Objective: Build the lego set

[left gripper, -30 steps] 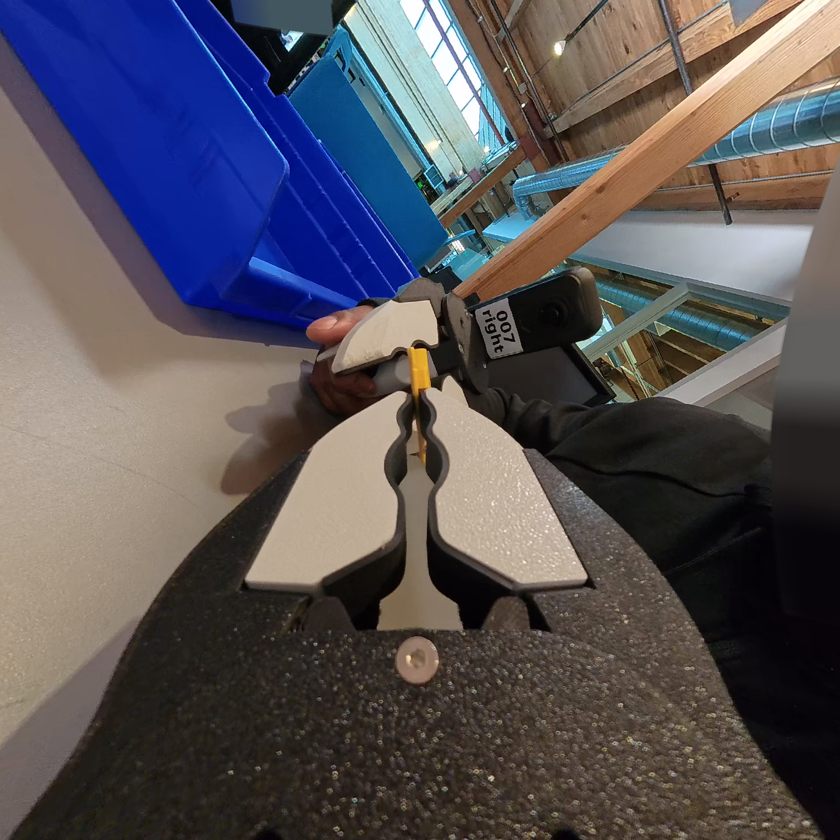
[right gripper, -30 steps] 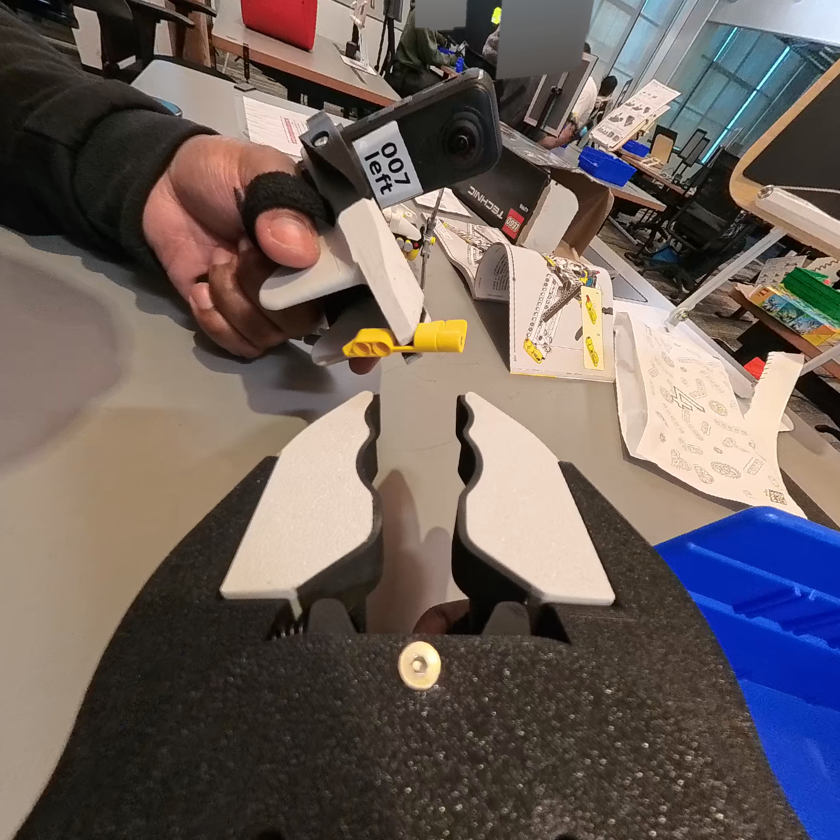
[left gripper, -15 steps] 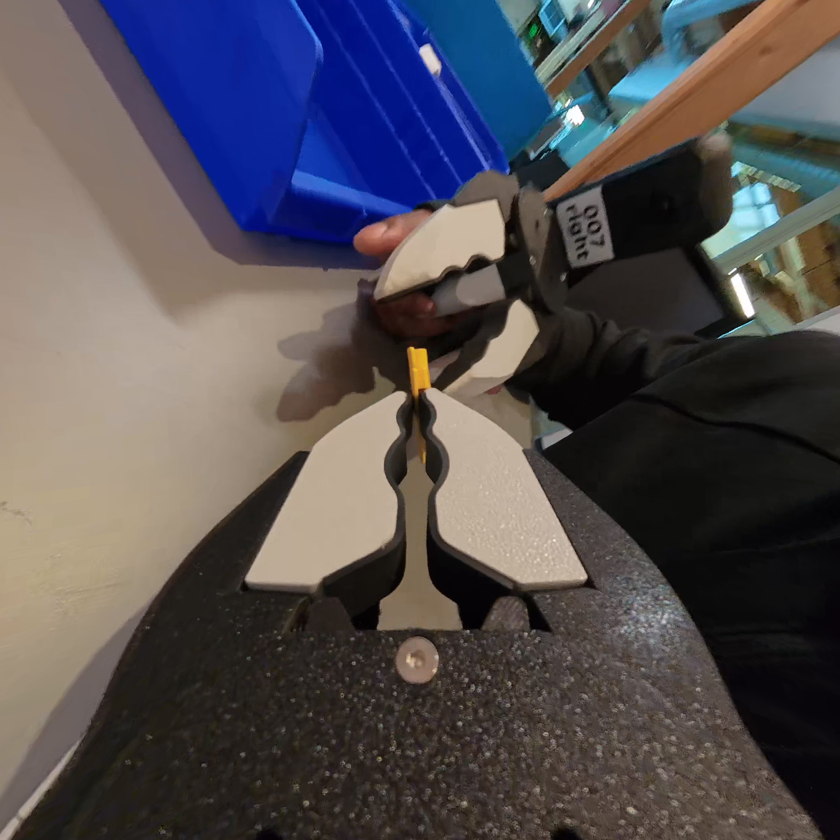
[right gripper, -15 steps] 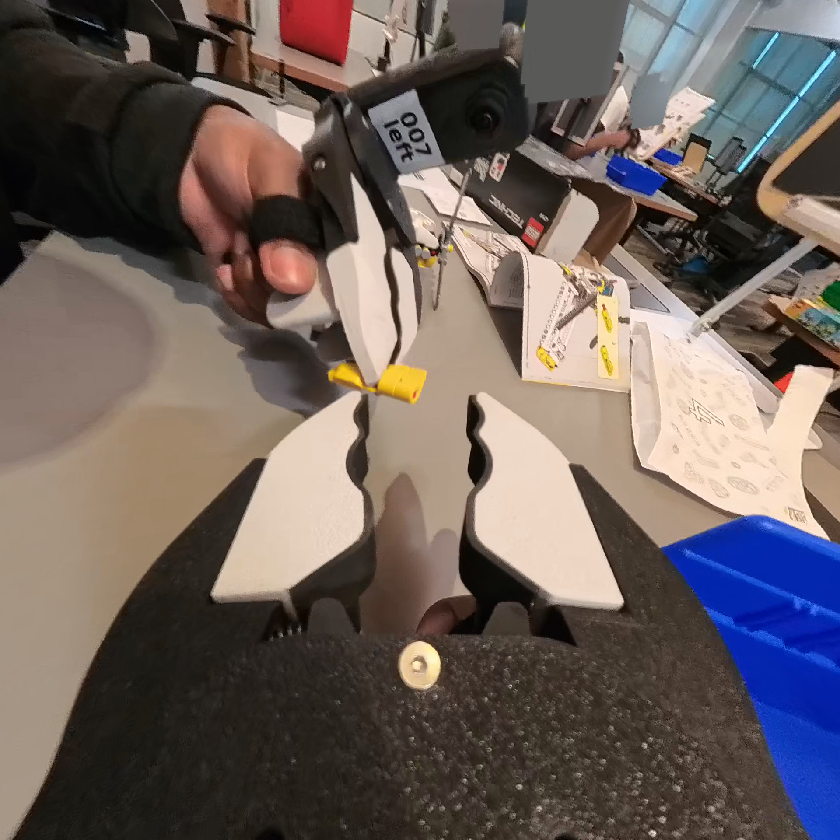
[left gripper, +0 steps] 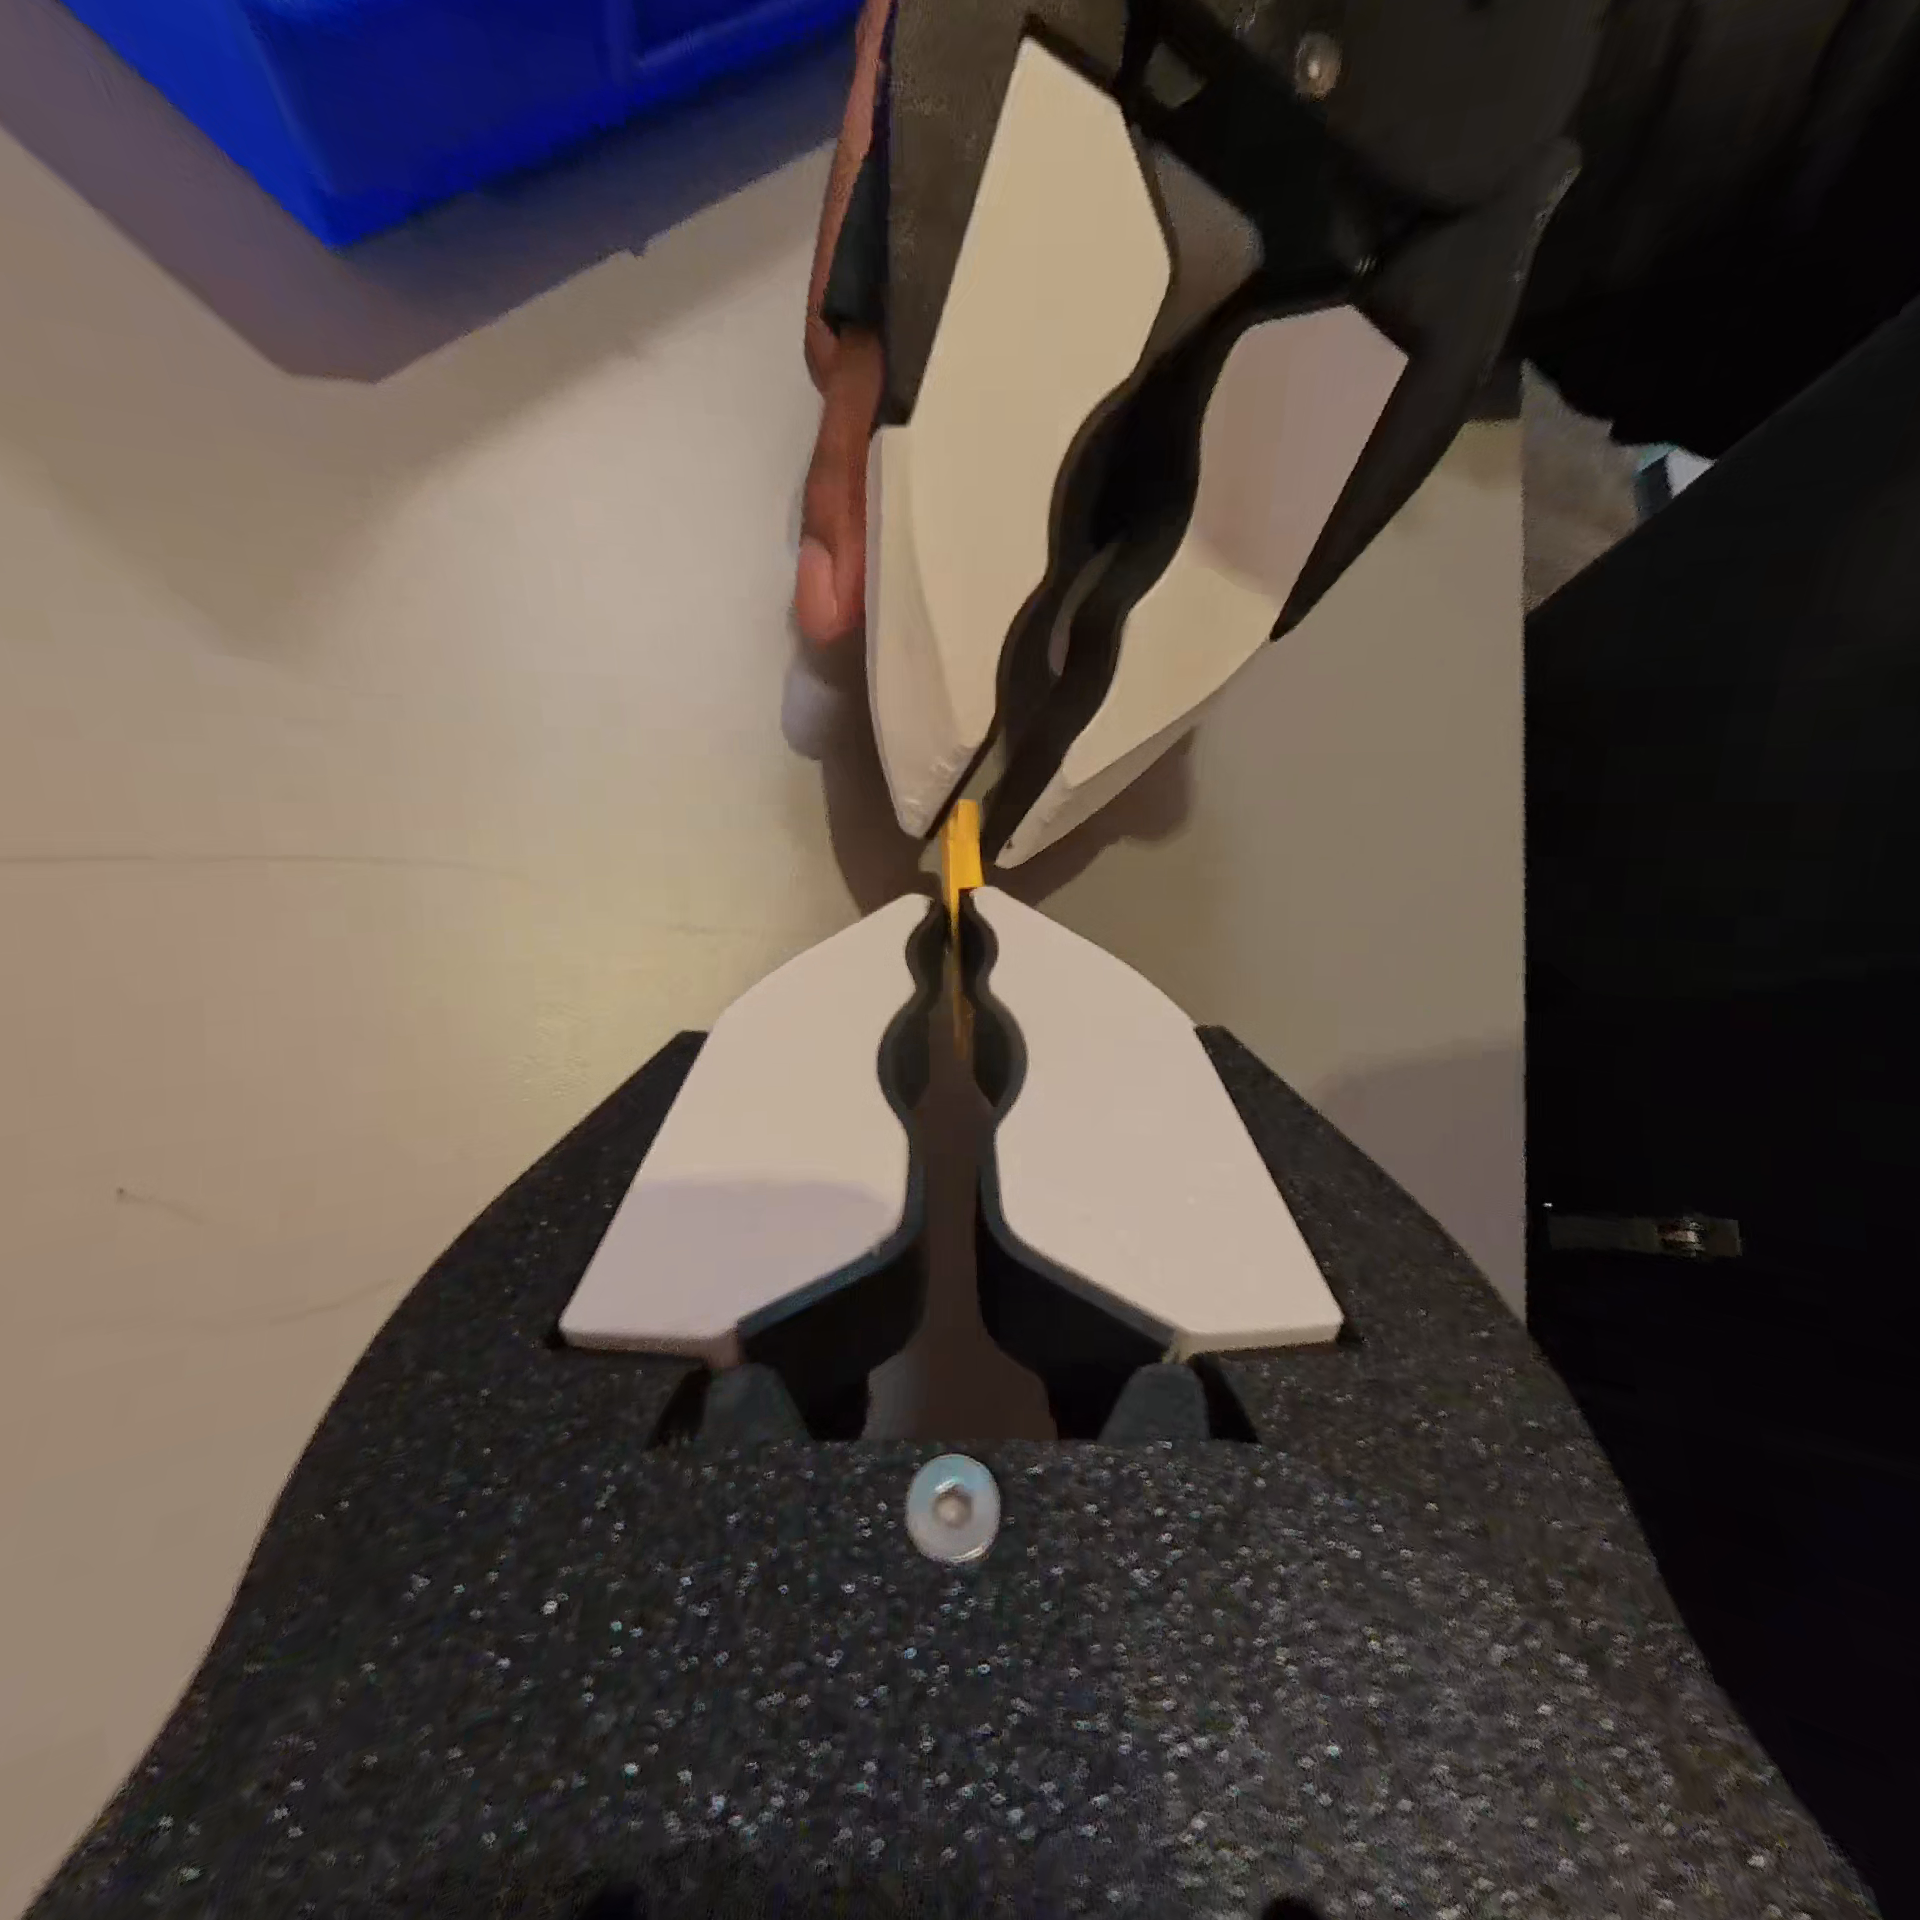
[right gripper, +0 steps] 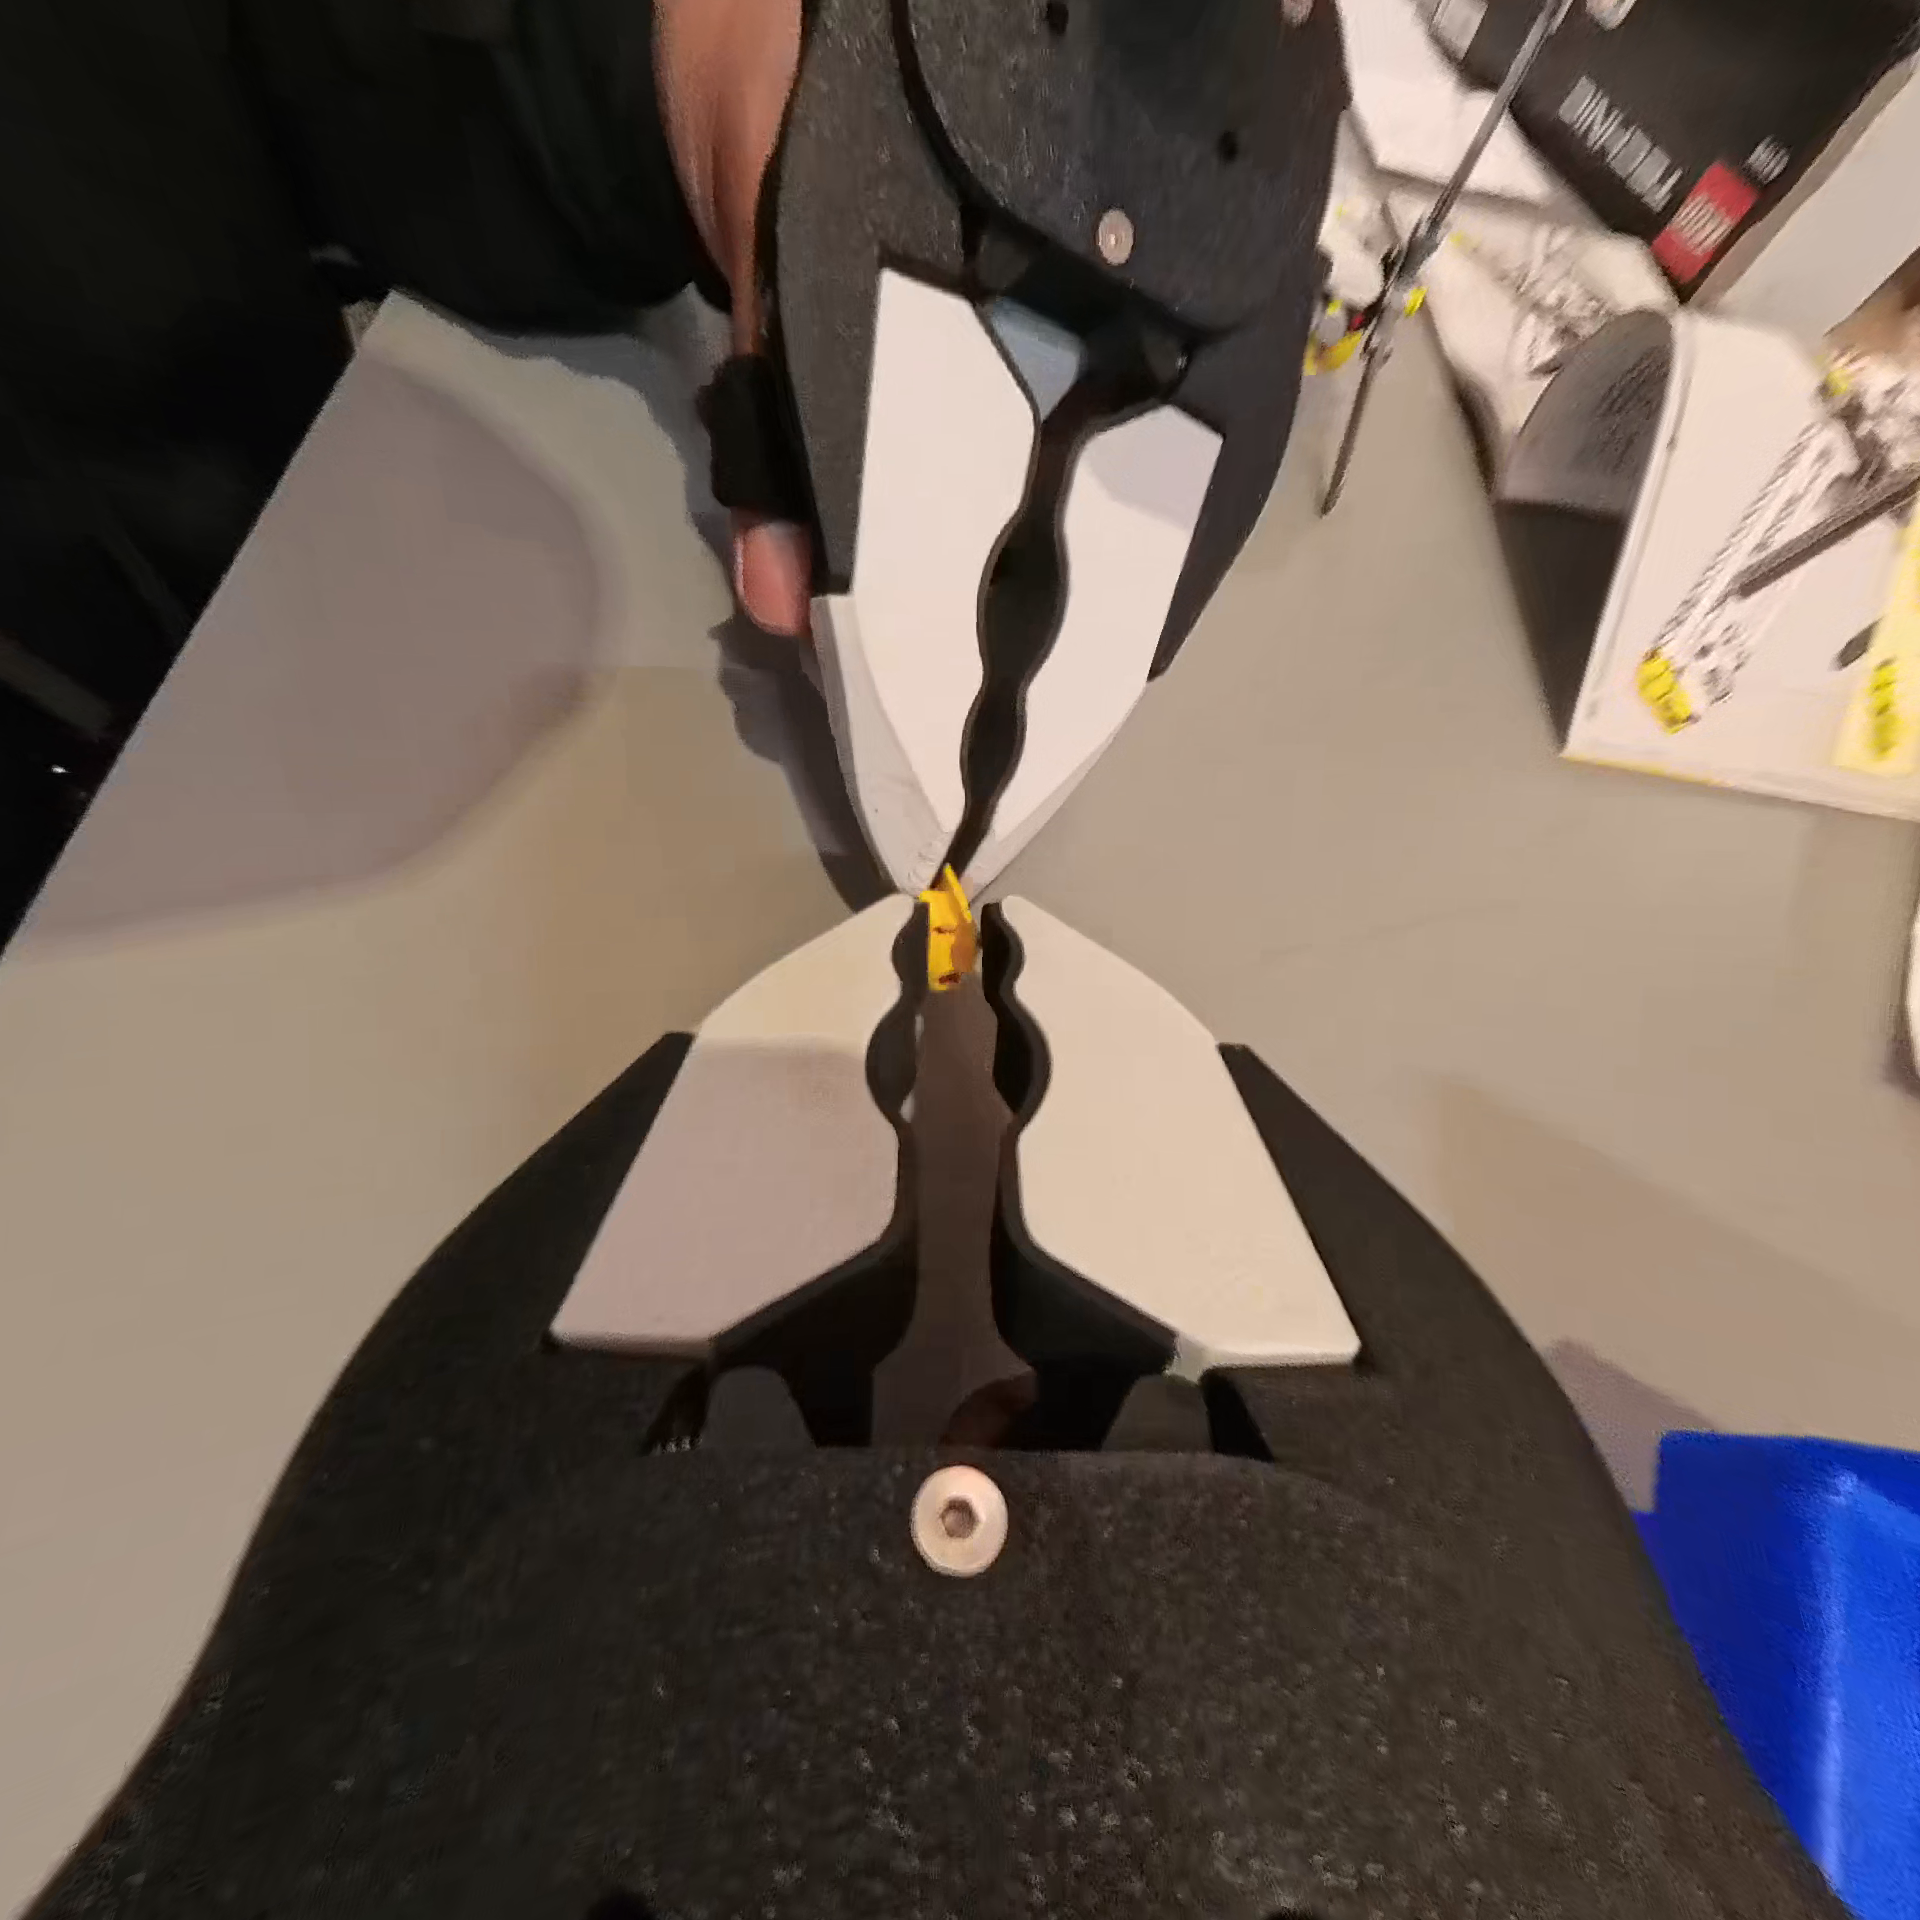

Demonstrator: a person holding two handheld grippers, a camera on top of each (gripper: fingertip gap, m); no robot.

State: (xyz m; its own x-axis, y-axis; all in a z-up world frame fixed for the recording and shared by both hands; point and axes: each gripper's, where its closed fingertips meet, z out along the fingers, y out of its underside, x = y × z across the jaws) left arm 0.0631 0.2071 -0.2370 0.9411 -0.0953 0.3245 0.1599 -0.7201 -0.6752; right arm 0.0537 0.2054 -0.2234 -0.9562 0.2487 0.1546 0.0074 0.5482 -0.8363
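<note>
i count two tongs (right gripper: 951, 914), one yellow piece (right gripper: 948, 940), one blue bin (right gripper: 1808, 1662), one open booklet (right gripper: 1756, 582), one dark box (right gripper: 1704, 135), one bench (right gripper: 1351, 935).

Left tool (left gripper: 958, 906) and right tool (right gripper: 951, 930) tip to tip over the surface (right gripper: 1351, 935), small piece (right gripper: 948, 940) between them, bin (right gripper: 1808, 1621) right, booklet (right gripper: 1745, 582) behind.

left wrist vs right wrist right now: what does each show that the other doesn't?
Left wrist only: a dark panel along the right edge.

Right wrist only: an open instruction booklet, a dark printed box and a thin metal rod on the table.

Both: the left gripper and right gripper tip to tip, each shut on the small yellow part, and a blue bin.
</note>
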